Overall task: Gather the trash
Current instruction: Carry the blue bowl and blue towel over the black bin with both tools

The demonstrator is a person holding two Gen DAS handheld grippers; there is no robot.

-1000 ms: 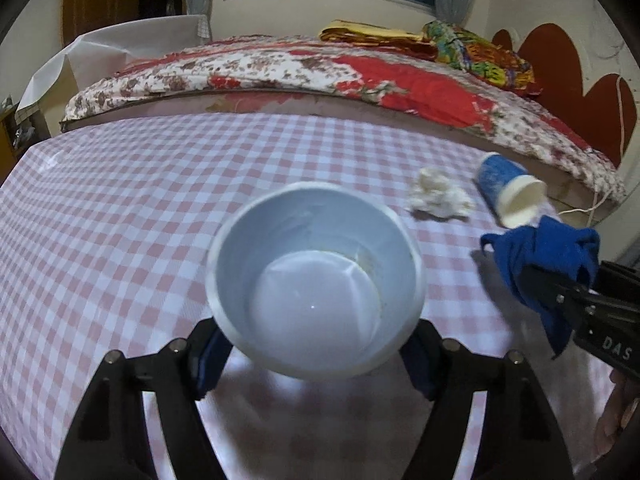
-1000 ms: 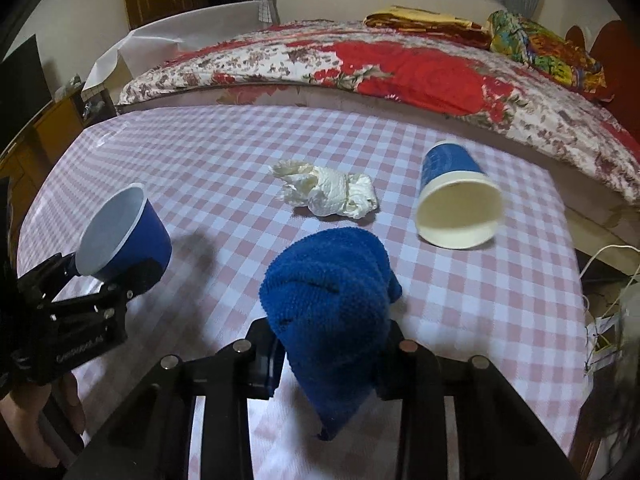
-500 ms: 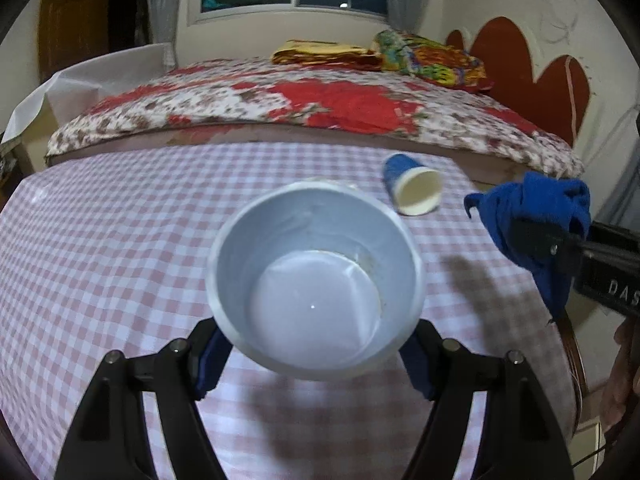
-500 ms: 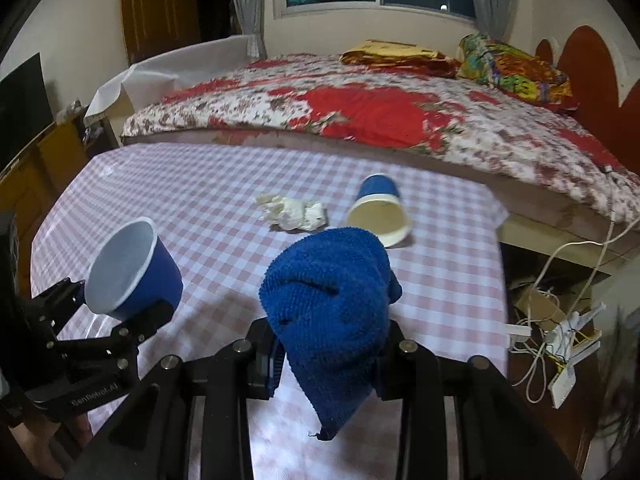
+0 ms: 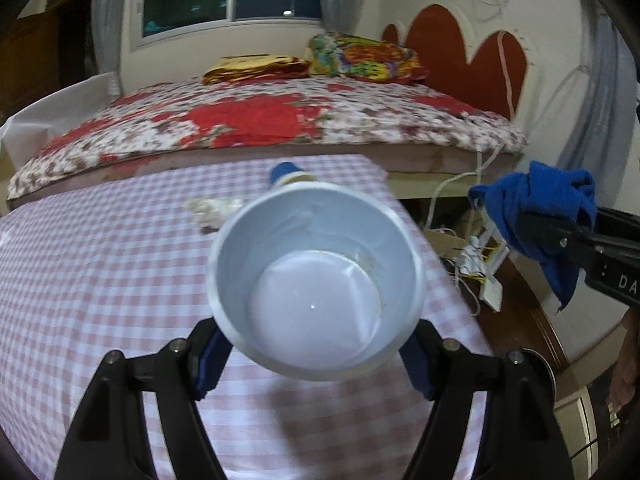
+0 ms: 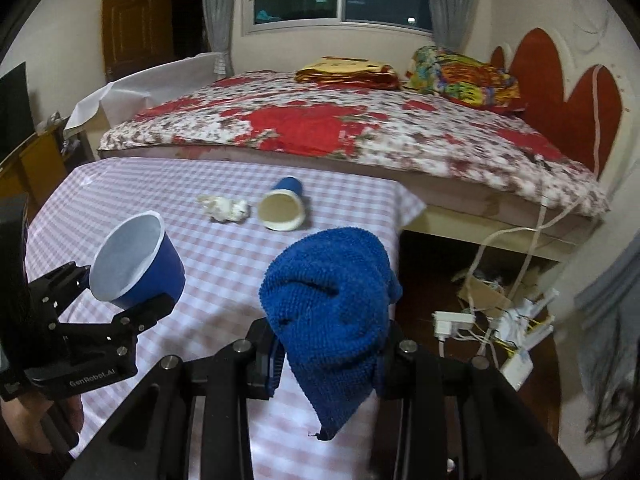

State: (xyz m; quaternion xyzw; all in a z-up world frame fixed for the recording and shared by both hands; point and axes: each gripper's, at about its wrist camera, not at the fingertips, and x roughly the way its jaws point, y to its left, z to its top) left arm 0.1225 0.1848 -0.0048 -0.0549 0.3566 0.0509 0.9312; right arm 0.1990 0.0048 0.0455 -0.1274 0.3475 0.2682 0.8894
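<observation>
1. Left wrist view: my left gripper [image 5: 316, 344] has its fingers clamped on the blue paper cup [image 5: 316, 280]. The mouth faces the camera, nothing visible inside, and it is lifted off the checked worktop [image 5: 100, 280].
2. My right gripper [image 5: 560, 236] shows at the right edge, out past the worktop's right edge. It is pinching the blue cloth [image 5: 532, 208].
3. This cup hides most of the second cup [image 5: 286, 170]. The crumpled tissue [image 5: 214, 208] peeks out to its left, near the worktop's far edge.
4. Right wrist view: my right gripper [image 6: 328, 352] has its fingers narrow and closed on the blue cloth [image 6: 332, 304], which hangs over the worktop's right edge.
5. My left gripper [image 6: 132, 300] carries its cup [image 6: 136, 260] above the near-left part of the worktop [image 6: 220, 264].
6. Progress, my judgement: one cup and the cloth are picked up. The tipped cup [image 6: 282, 208] and tissue [image 6: 226, 208] lie side by side near the far edge, not yet collected.
7. No bin visible in either view, so the drop spot is unknown. Floor clutter of cables [image 6: 496, 320] is hard to make out.
</observation>
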